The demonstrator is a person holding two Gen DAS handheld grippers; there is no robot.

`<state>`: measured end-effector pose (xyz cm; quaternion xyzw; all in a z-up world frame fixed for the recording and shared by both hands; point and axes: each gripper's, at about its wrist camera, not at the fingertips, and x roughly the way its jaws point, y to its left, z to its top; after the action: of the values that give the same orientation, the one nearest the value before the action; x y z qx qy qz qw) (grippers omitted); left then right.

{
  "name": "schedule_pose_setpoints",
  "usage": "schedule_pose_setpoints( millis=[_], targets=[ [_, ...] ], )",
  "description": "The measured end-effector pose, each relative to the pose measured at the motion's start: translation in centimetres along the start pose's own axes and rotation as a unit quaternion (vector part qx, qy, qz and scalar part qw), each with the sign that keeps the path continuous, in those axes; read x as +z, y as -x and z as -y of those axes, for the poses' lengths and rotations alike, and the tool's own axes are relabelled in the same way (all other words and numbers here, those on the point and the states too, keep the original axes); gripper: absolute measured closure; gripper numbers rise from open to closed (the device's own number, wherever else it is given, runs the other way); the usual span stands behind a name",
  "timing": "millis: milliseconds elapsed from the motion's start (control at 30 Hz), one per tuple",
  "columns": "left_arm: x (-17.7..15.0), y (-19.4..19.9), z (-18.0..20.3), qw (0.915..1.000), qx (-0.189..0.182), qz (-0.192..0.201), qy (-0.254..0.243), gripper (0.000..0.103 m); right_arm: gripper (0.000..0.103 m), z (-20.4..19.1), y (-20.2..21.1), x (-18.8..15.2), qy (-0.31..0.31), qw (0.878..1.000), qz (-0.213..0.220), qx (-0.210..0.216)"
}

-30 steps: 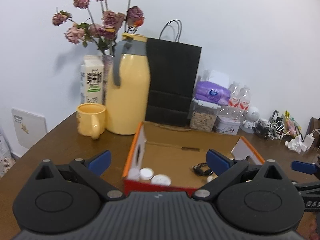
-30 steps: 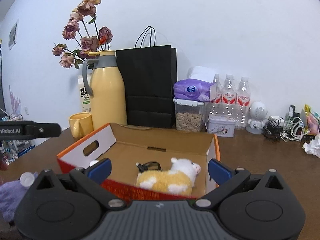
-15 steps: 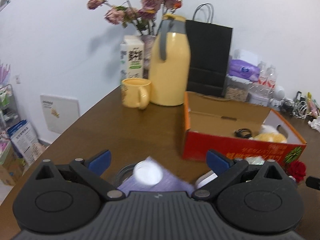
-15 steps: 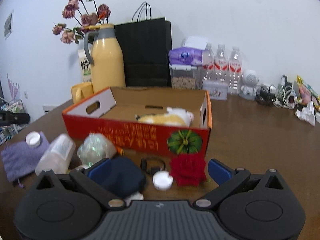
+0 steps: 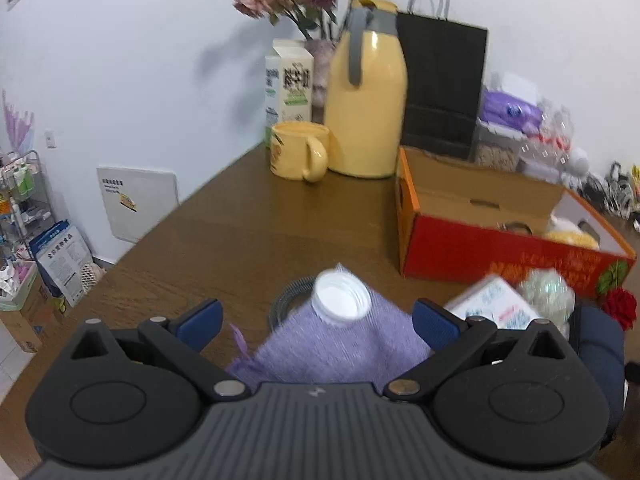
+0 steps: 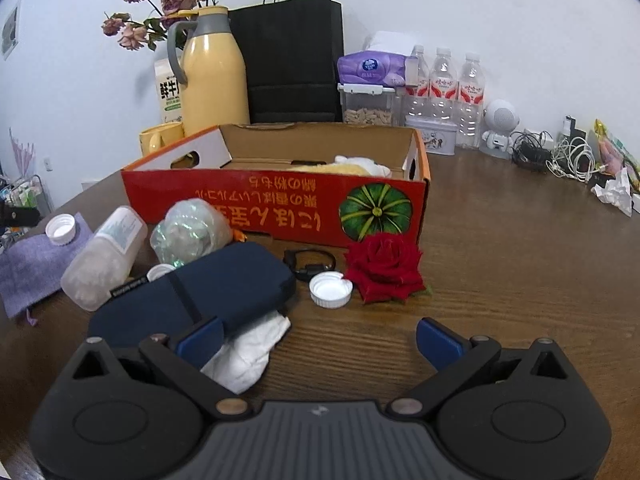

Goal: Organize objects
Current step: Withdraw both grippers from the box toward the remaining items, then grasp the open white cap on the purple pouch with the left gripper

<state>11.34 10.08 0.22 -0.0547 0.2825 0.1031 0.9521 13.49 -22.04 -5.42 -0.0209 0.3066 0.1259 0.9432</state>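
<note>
A red cardboard box (image 6: 280, 208) stands open on the brown table, with a plush toy (image 6: 344, 167) inside; it also shows in the left wrist view (image 5: 500, 258). In front of it lie a red rose (image 6: 384, 266), a white cap (image 6: 330, 289), a navy pouch (image 6: 196, 300), a white cloth (image 6: 248, 354), a clear bottle (image 6: 104, 258) and a crinkled plastic wad (image 6: 190, 230). My right gripper (image 6: 319, 340) is open and empty above the table, short of the cap. My left gripper (image 5: 318, 320) is open over a purple cloth (image 5: 340, 344) that carries another white cap (image 5: 341, 300).
At the back stand a yellow jug (image 6: 212, 72), a yellow mug (image 5: 298, 151), a milk carton (image 5: 289, 80), dried flowers, a black paper bag (image 6: 296, 52), water bottles (image 6: 444, 88) and cables (image 6: 560, 156). The table's left edge (image 5: 152, 232) drops to floor clutter.
Both grippers have pulled back from the box and lowered toward the items in front of it. The left view has swung left onto the purple cloth and cap. Both stay open.
</note>
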Motion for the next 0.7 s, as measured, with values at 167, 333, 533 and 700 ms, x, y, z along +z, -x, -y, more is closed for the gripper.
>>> schedule_pose_setpoints(
  millis=[167,333,533,700],
  targets=[
    [-0.5,-1.1,0.8,0.9998,-0.006,0.0,-0.019,0.006,0.0,0.1,-0.3,-0.3,-0.002,1.0,-0.004,-0.007],
    [0.0,-2.3,1.7,0.999,0.0,0.01,-0.044,0.011,0.0,0.1,-0.4,-0.3,-0.003,1.0,-0.004,-0.007],
    [0.1,-4.1,2.6,0.9973,0.004,0.0,-0.073,0.024,0.0,0.1,-0.4,-0.3,-0.003,1.0,-0.006,-0.009],
    [-0.1,-4.7,2.7,0.9966,-0.001,-0.007,-0.082,0.044,0.0,0.1,-0.5,-0.3,-0.003,1.0,-0.007,-0.01]
  ],
)
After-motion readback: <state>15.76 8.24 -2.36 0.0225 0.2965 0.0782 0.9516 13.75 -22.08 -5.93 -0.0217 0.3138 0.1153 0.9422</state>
